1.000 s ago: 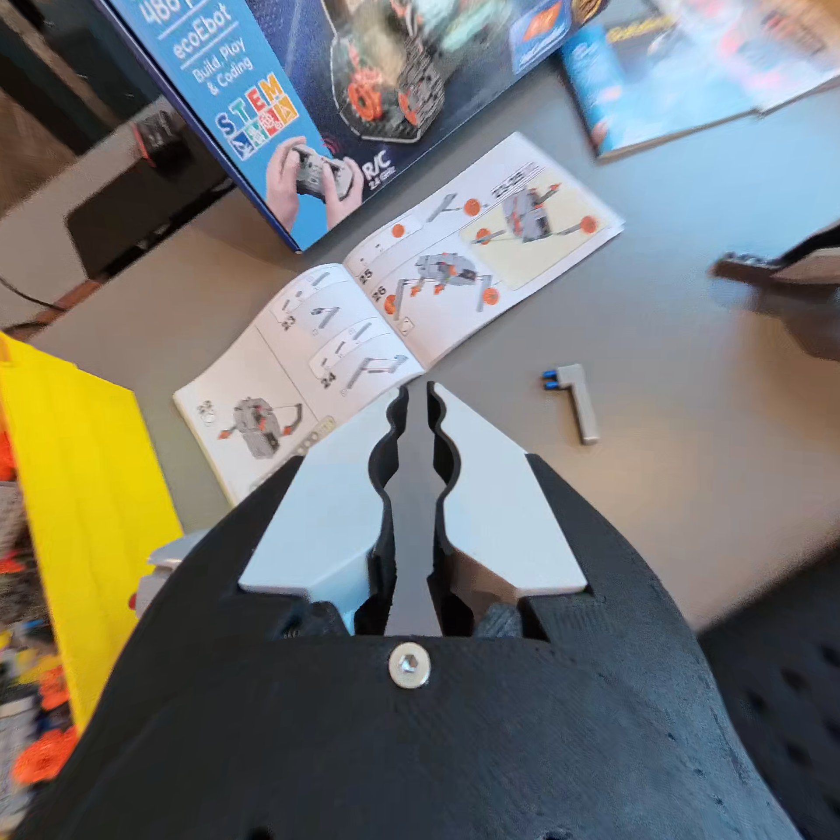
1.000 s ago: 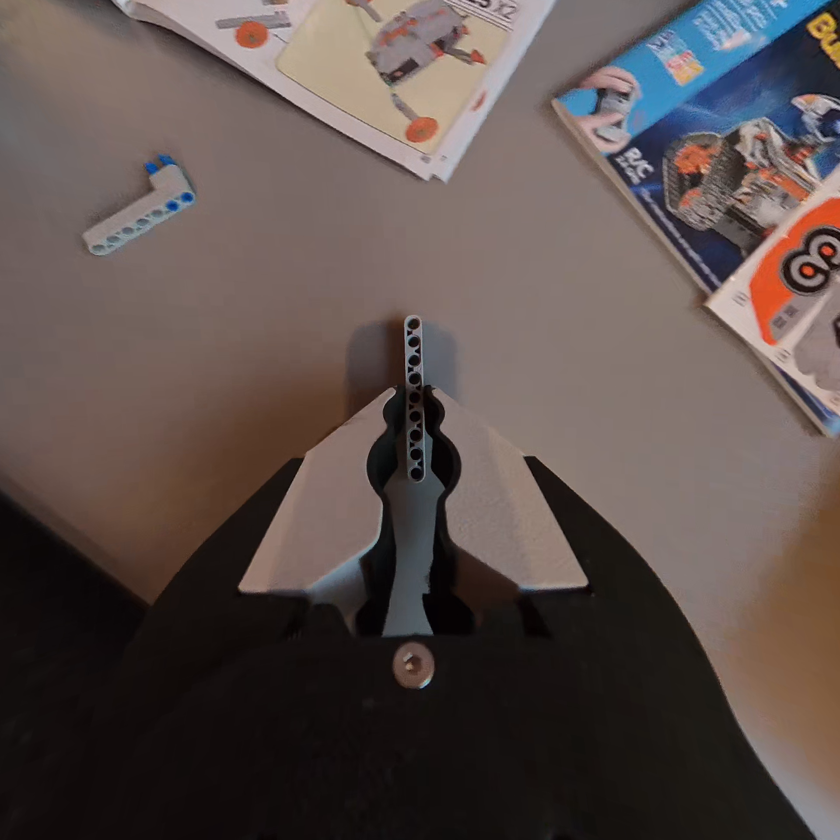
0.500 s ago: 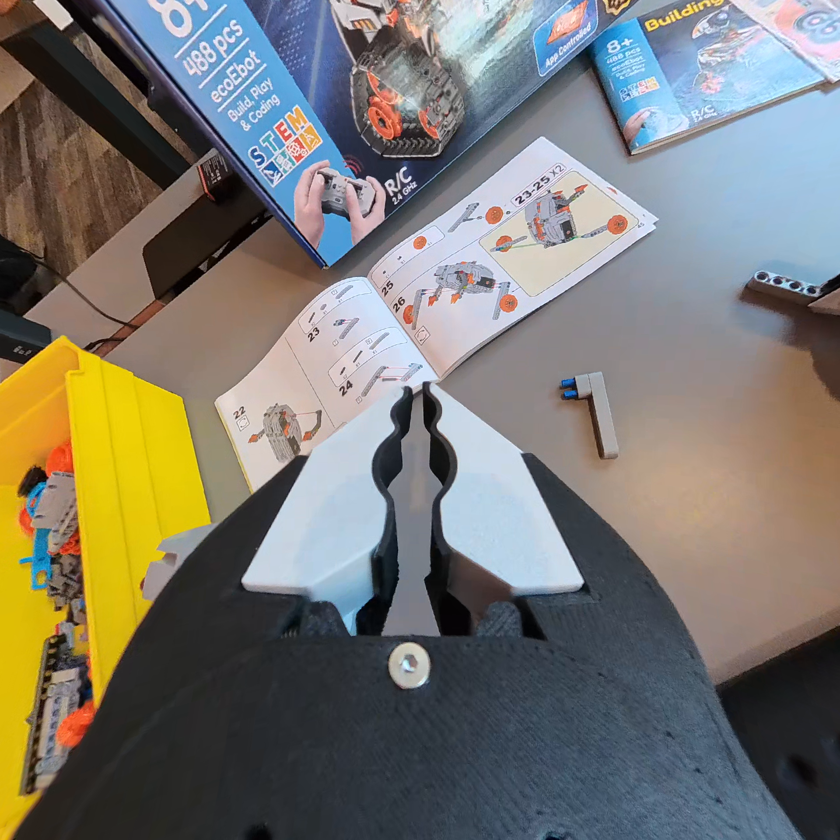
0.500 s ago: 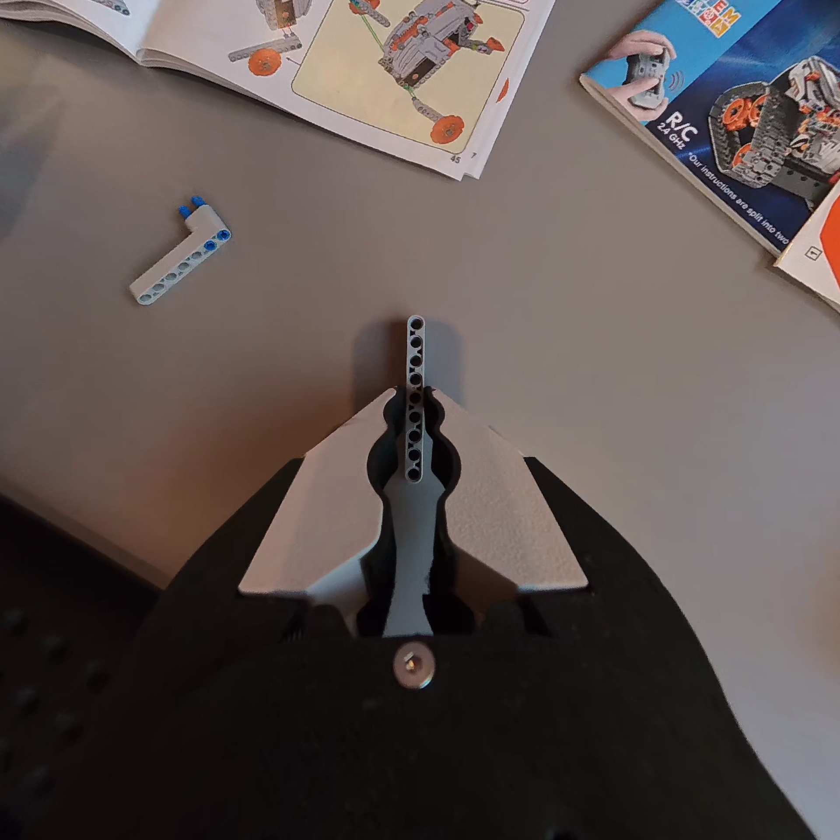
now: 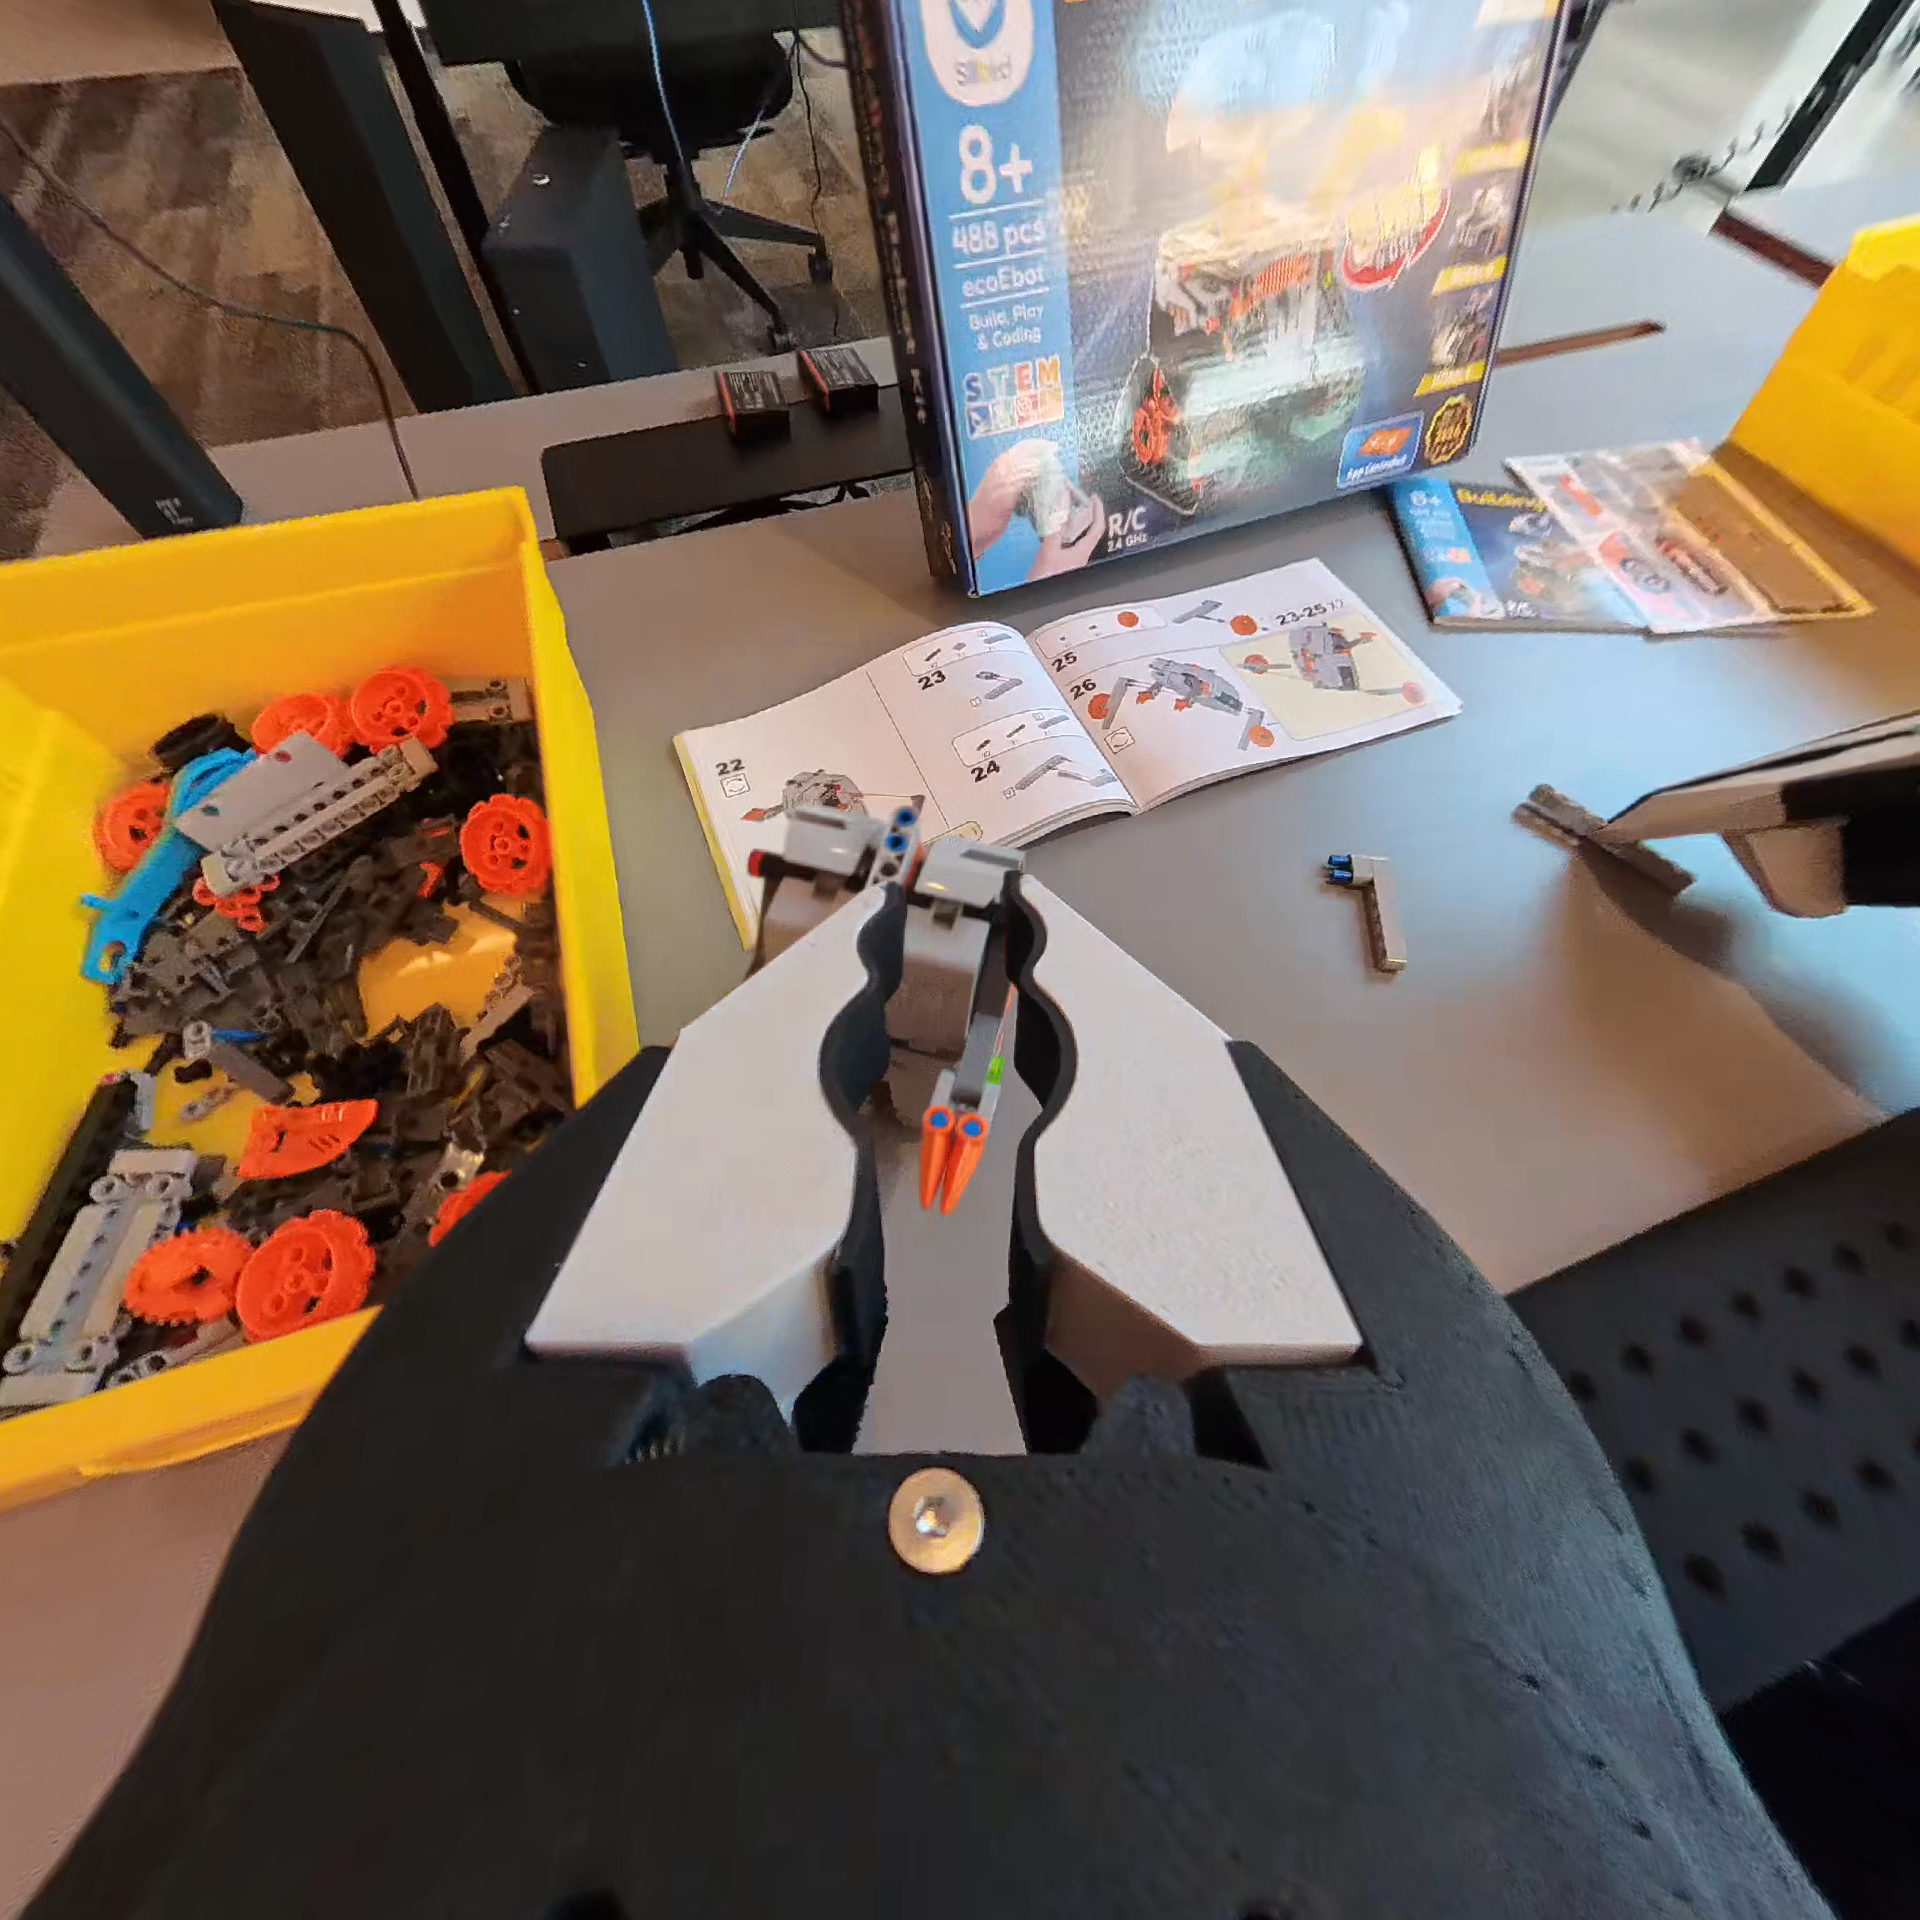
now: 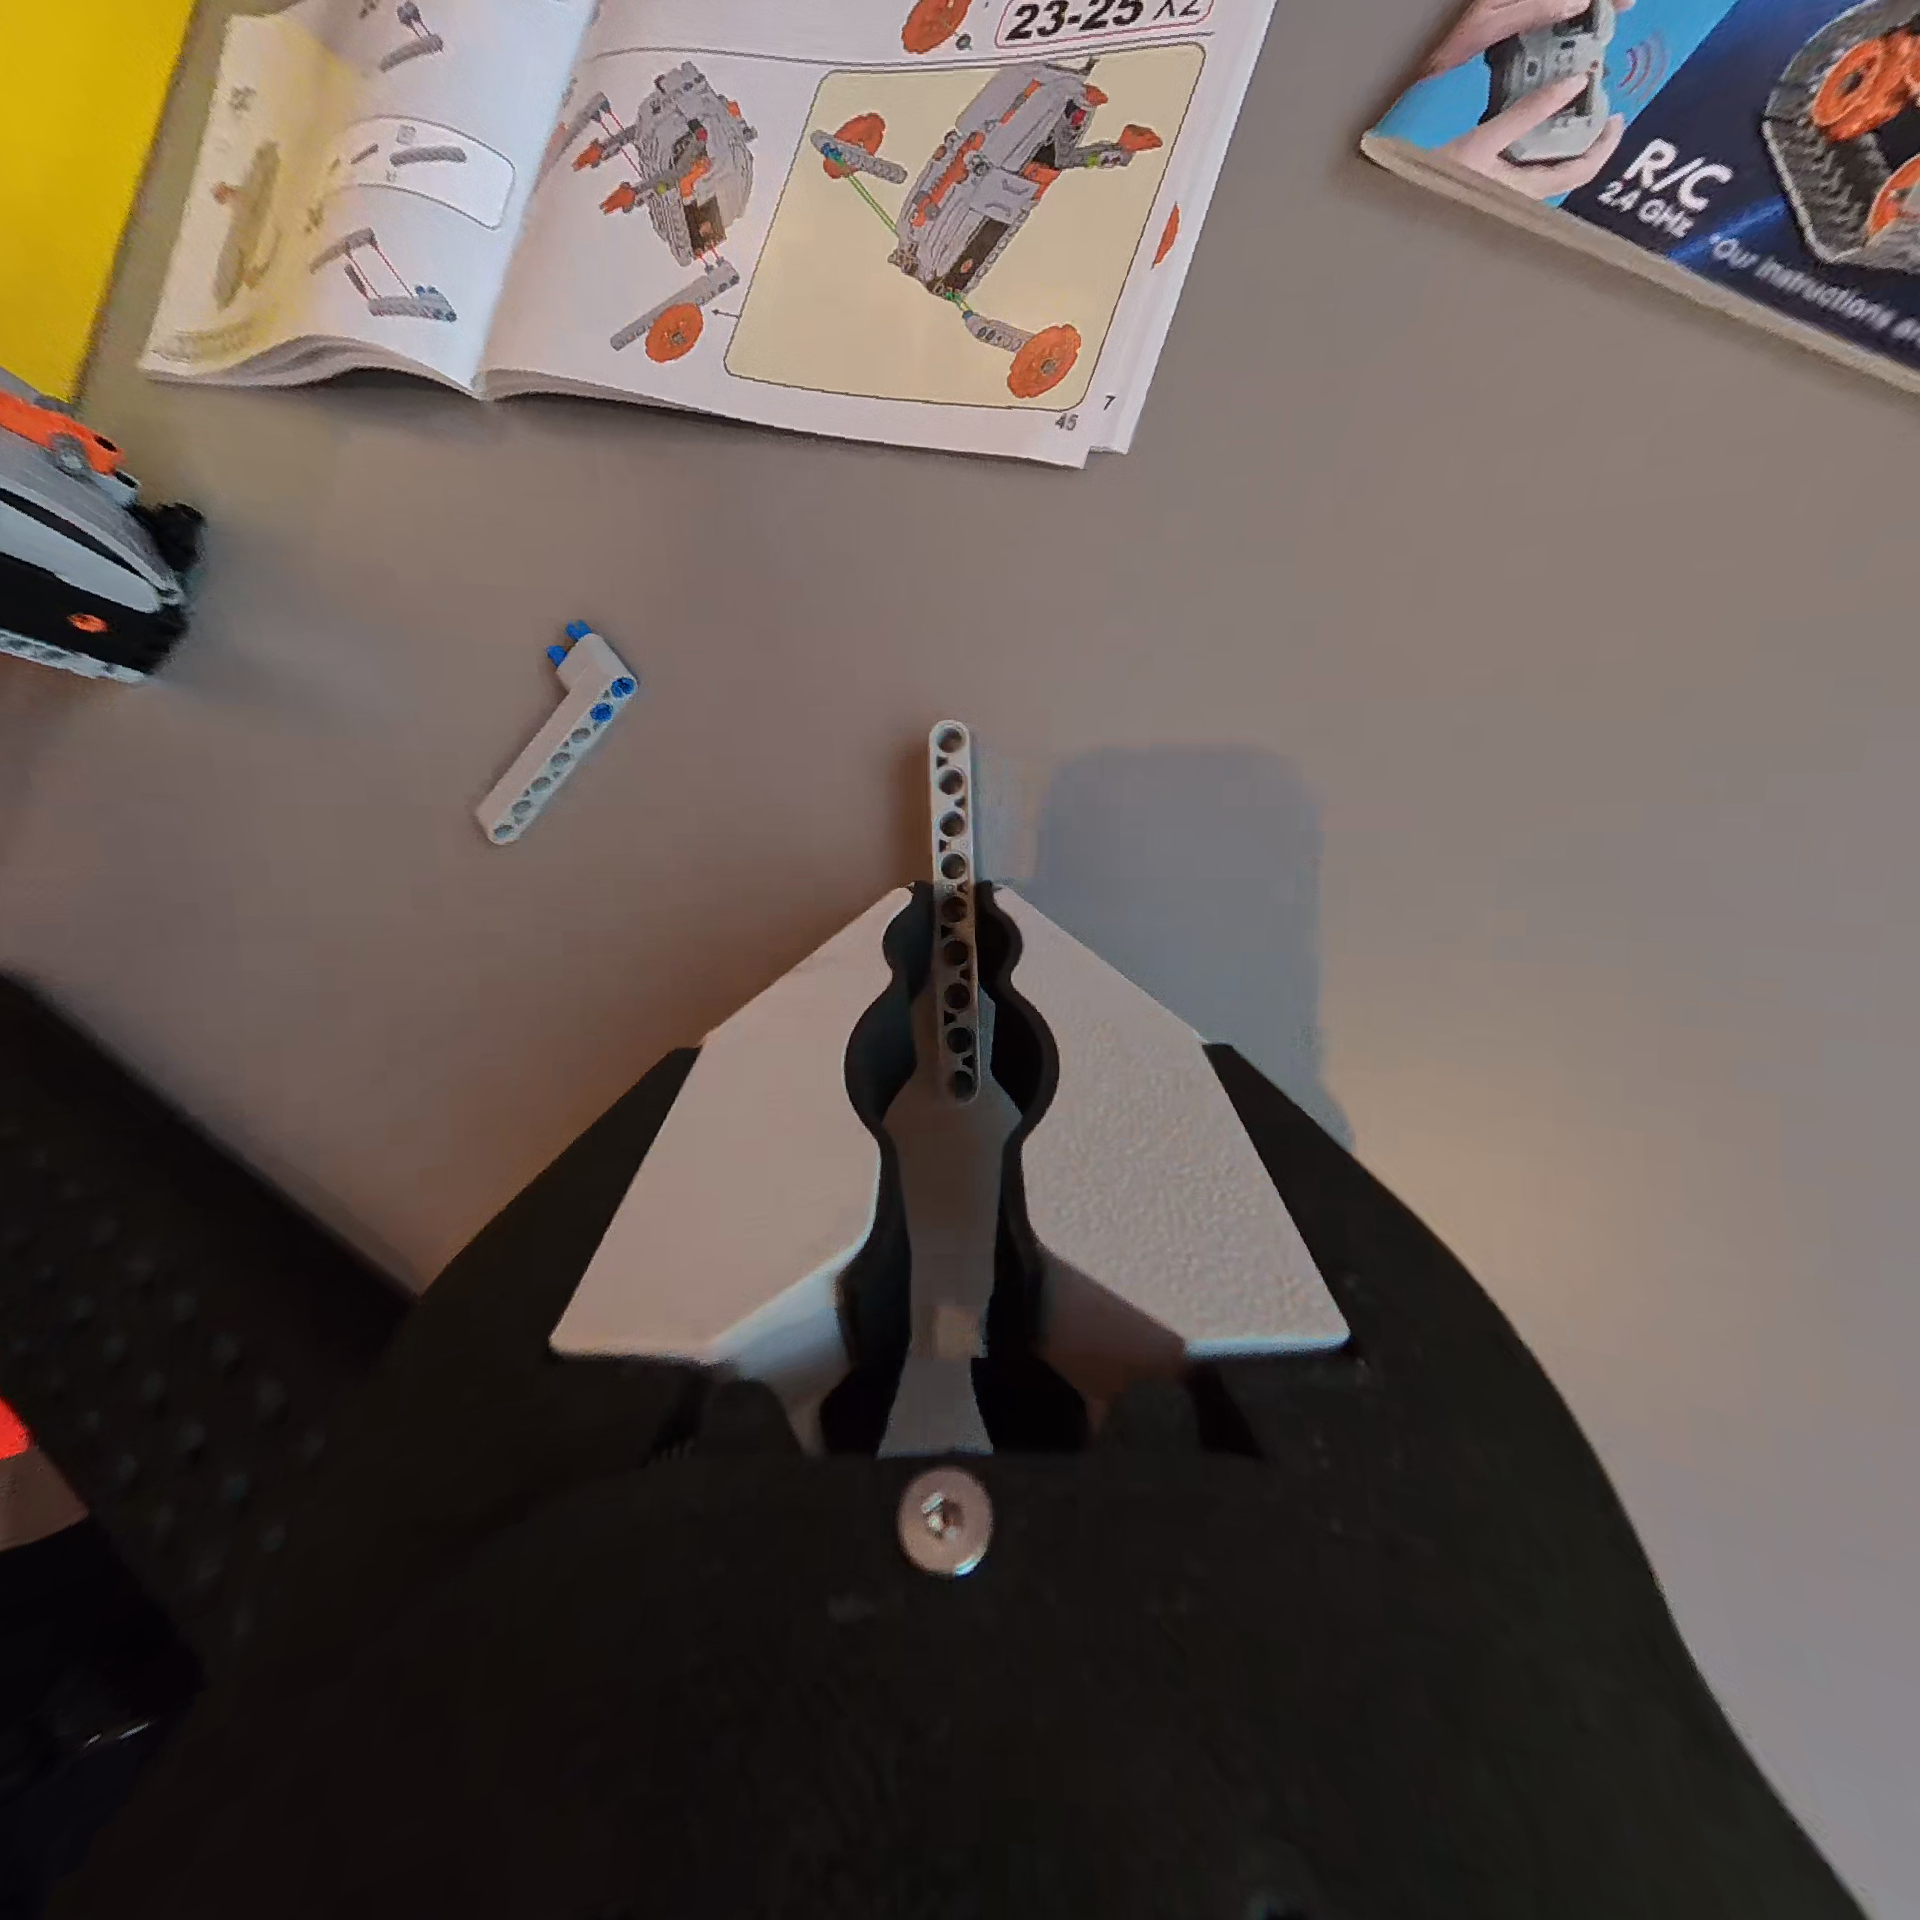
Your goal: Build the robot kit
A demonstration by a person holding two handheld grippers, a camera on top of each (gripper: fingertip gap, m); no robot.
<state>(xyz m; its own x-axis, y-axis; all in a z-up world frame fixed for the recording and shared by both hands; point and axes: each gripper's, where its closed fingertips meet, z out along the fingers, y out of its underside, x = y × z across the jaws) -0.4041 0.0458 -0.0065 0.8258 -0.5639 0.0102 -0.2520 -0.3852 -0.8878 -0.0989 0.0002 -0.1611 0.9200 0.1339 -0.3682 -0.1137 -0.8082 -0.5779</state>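
Since the earlier frames, the left gripper had swung toward the yellow bin and now had a grey block assembly with two orange spikes between its fingers, where half a second before they had been nearly closed on nothing. Its jaws stood parted around the assembly, which filled the gap near the tips; whether the pads actually pressed it could not be told for certain, though it appeared clamped. The right gripper had stayed clenched on a thin grey perforated beam, which stuck out past its fingertips above the grey table. In the left wrist view the right gripper showed at the right edge with the beam slanting down toward the table. A short grey L-shaped beam with blue pins lay on the table between the two grippers, touching neither; it showed in the left wrist view as well. An open instruction booklet lay just beyond it, and behind that stood the blue kit box, with closed booklets to its right. The yellow bin on the left held a jumble of orange wheels, grey beams and dark pieces.
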